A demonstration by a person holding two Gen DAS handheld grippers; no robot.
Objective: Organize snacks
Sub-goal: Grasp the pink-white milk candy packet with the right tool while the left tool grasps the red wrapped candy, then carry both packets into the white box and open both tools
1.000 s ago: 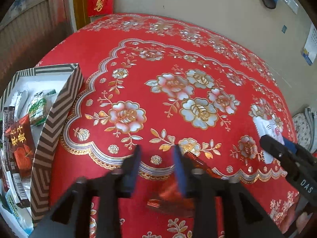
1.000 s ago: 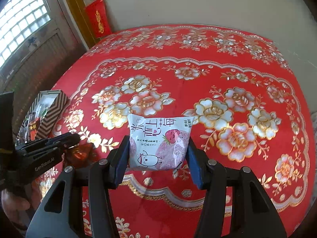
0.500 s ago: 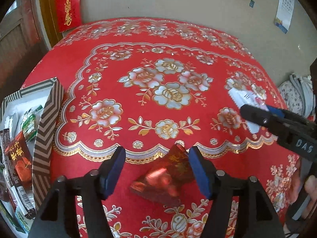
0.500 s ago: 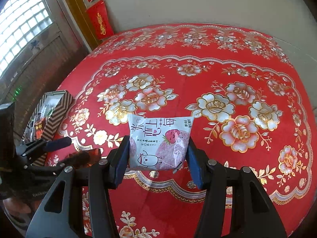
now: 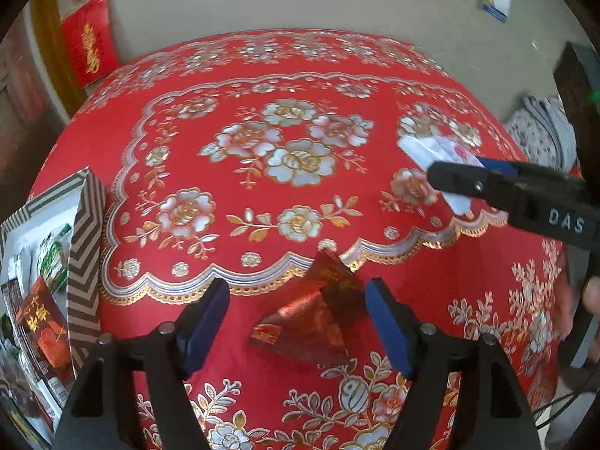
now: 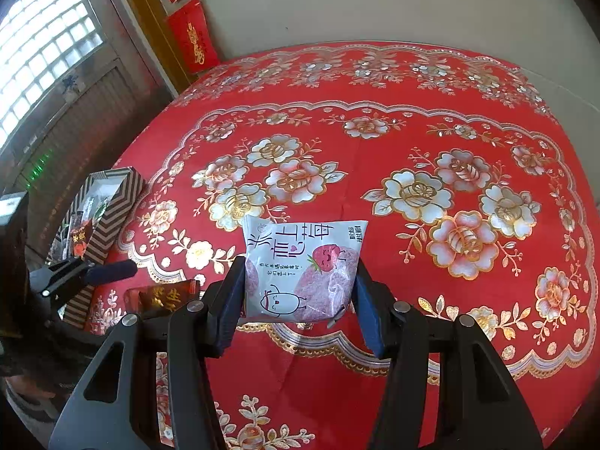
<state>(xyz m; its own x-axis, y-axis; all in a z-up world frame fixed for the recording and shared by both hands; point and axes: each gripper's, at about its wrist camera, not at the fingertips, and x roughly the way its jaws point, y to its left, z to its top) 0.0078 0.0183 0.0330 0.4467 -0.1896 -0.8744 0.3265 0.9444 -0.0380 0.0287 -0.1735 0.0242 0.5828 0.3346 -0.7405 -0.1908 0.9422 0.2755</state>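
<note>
Snacks: your right gripper [image 6: 296, 292] is clamped on the white strawberry packet [image 6: 300, 268], held above the red floral tablecloth [image 6: 412, 131]. The shiny red foil packet [image 5: 315, 318] lies on the cloth between your left gripper [image 5: 296, 322] pads, which are opening and not touching it. The striped box [image 5: 84, 262] at the table's left edge holds more packets, but it's cut off by the frame. Their labels are hard to read.

L cam: my left gripper [image 5: 296, 318] jaws opening, pads clear of red foil packet [image 5: 311, 318] between them | striped box [image 5: 84, 247] left of packet | right gripper [image 5: 483, 183] upper right, clamping white packet [image 5: 423, 150]
</note>
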